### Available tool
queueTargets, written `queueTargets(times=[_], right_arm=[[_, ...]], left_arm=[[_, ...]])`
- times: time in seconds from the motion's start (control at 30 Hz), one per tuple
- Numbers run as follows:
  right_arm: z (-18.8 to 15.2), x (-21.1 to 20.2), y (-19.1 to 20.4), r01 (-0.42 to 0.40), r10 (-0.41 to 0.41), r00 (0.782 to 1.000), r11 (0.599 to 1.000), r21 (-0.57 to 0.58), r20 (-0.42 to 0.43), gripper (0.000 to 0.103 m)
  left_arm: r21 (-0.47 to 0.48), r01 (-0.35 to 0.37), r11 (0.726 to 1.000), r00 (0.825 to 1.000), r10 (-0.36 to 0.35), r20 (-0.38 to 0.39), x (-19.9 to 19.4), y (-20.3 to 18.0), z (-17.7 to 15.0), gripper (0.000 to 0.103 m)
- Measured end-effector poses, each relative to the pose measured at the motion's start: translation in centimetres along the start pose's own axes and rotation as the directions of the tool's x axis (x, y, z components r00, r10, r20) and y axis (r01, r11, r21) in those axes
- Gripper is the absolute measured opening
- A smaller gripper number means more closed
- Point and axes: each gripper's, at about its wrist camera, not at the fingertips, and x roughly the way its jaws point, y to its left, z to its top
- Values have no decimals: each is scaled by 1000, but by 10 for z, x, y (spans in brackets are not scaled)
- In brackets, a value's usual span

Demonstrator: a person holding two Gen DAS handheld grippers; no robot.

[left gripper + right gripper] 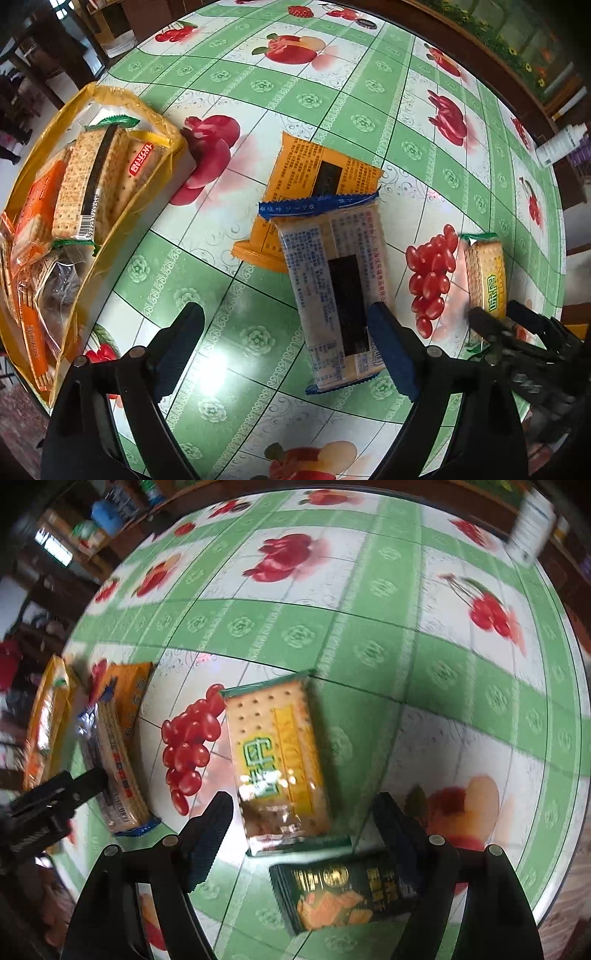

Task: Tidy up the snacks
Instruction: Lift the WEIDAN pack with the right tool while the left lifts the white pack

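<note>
The bench wears a glossy printed plastic cloth; beside the blue-edged cracker pack, shiny film, lies a smooth orange wrapper.

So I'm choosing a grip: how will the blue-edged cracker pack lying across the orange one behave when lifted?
The blue-edged cracker pack looks flat and fairly stiff, since stacked crackers show through. Its glossy film may slip between pads. It leans on the orange pack, so it may pivot or nudge that one. Crackers probably crush easily.

Bare tablecloth beyond scattered cracker packs
</note>
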Motion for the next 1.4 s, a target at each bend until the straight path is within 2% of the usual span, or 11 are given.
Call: queueTargets(times=[0.17,0.23,0.33,0.4,0.57,0.67,0.73,0.87,1.03,1.13,1.4], right_arm=[[8,7,31,147,-142,988,983,-113,52,77],[8,5,37,122,-116,992,986,-112,55,49],[2,2,45,115,-108,993,985,-131,55,48],[-7,4,54,95,-88,995,984,-151,47,48],[-19,3,63,69,-62,997,985,-159,47,48],[-16,7,70,49,-43,998,985,-166,42,48],[-18,6,71,53,-46,998,984,-172,43,49],[-14,8,62,35,-31,999,988,-147,34,49],[-16,6,60,40,-34,999,986,-163,42,49],[-18,7,65,66,-58,997,982,-177,49,49],[-28,5,64,90,-79,995,982,-167,68,49]], left_arm=[[-15,5,1000,1000,-5,17,0,1,0,91],[3,-3,1000,999,3,33,-2,-2,-1,87],[34,31,999,999,-32,21,-6,-4,-5,70],[28,46,999,999,-46,1,-7,0,-7,70],[-23,184,983,981,-185,-64,1,10,-10,70],[16,209,978,978,-209,1,-10,2,-17,70],[22,206,978,978,-207,23,-13,-5,-16,73],[-2,116,993,993,-116,-14,4,-10,-11,74],[-36,58,998,998,-58,13,16,-12,-8,75],[18,23,1000,999,-24,28,13,-25,-12,54],[84,37,996,999,-39,15,6,-14,-42,53]])
